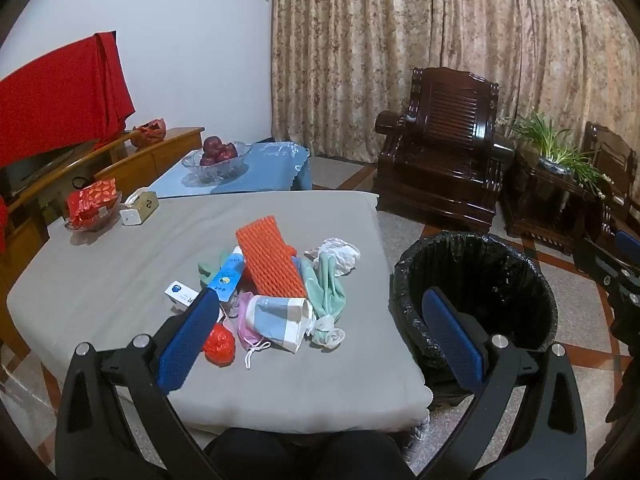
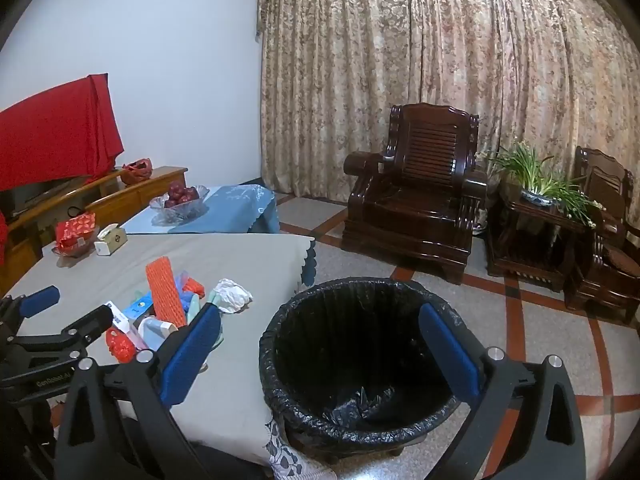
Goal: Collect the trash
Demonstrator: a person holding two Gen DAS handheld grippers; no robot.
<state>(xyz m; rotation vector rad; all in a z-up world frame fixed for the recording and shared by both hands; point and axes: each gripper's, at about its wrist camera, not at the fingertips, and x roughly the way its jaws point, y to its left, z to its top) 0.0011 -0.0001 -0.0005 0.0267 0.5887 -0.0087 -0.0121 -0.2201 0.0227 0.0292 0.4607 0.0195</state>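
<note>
Where the left wrist view looks down, left hand-held gripper (image 1: 320, 320) hangs over bench (image 1: 100, 280), fingers apart, nothing between them. Trash pile just ahead: orange mesh (image 1: 268, 258), cup (image 1: 280, 316), green glove (image 1: 324, 284), red scrap (image 1: 219, 343) beside left finger, white wad (image 1: 338, 254) farther back. Bin (image 1: 476, 292), black-lined, on floor right of bench.

Right wrist view: right hand-held gripper (image 2: 320, 344) held above bin (image 2: 360, 356), fingers apart, empty. Pile lies left of it on bench (image 2: 240, 272); mesh (image 2: 164, 292), wad (image 2: 232, 294).
</note>
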